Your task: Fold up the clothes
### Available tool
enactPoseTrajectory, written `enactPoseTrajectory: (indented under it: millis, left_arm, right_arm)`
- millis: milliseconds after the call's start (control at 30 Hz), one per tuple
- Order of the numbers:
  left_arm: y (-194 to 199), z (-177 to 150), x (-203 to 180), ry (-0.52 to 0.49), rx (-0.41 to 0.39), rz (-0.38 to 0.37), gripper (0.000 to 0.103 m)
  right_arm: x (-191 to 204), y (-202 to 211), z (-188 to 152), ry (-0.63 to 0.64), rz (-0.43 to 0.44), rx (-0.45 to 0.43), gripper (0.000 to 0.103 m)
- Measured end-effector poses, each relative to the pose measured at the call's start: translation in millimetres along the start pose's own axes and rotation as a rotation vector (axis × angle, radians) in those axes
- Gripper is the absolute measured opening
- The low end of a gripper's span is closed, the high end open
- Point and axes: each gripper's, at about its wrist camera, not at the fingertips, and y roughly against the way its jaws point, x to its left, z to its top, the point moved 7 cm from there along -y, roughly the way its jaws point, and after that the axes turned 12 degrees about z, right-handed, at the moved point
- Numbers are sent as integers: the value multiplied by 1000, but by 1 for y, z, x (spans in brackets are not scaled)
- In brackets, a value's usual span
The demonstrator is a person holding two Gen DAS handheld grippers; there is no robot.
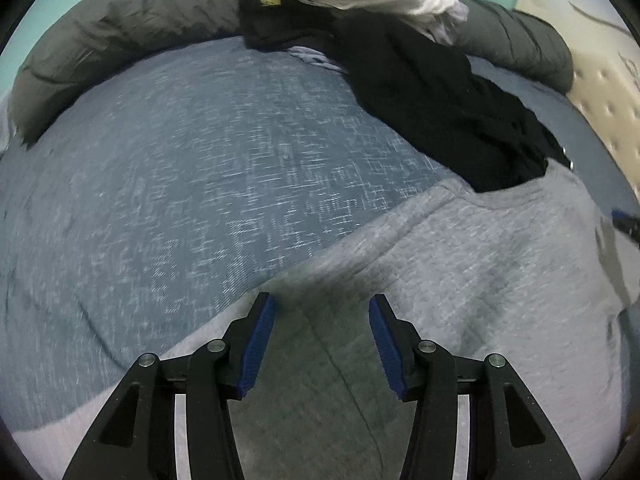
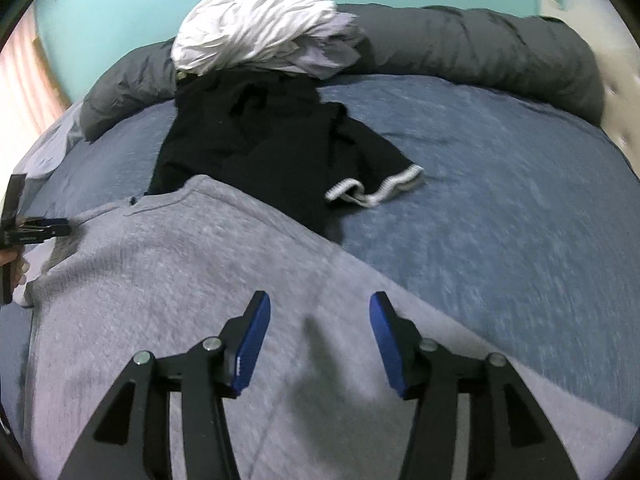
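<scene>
The left gripper (image 1: 322, 340) is being held half open, empty, over the grey sweatshirt (image 1: 460, 264), whose near edge is running leftward beneath it. The right gripper (image 2: 320, 340) is likewise being kept parted, nothing gripped, with the sweatshirt directly below and the black garment (image 2: 256, 148) lying beyond.

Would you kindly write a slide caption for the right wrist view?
Open right gripper above a grey fleece sweatshirt on a blue bedspread, beside a crumpled black garment.
</scene>
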Motion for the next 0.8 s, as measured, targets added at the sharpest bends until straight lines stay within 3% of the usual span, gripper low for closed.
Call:
enactPoseTrajectory:
  millis: [200, 267, 500, 567, 633, 667, 800]
  left_arm:
    - [-9, 2, -4, -55, 2, 13, 50]
    - [-12, 2, -3, -73, 8, 26, 19]
    - [-1, 12, 3, -112, -53, 69, 9]
    - [2, 18, 6, -102, -62, 78, 8]
    - [2, 27, 14, -86, -70, 103, 8]
    - [2, 32, 17, -79, -76, 116, 8]
    - [6, 51, 18, -82, -97, 148, 6]
  right_arm:
    - [9, -27, 16, 89, -37, 69, 53]
    - [10, -34, 21, 97, -35, 76, 53]
    - [8, -56, 25, 113, -22, 125, 53]
    - [9, -60, 23, 118, -5, 138, 36]
    - [8, -63, 21, 124, -14, 148, 12]
    - [8, -63, 21, 126, -13, 146, 7]
    - [9, -53, 32, 144, -37, 81, 5]
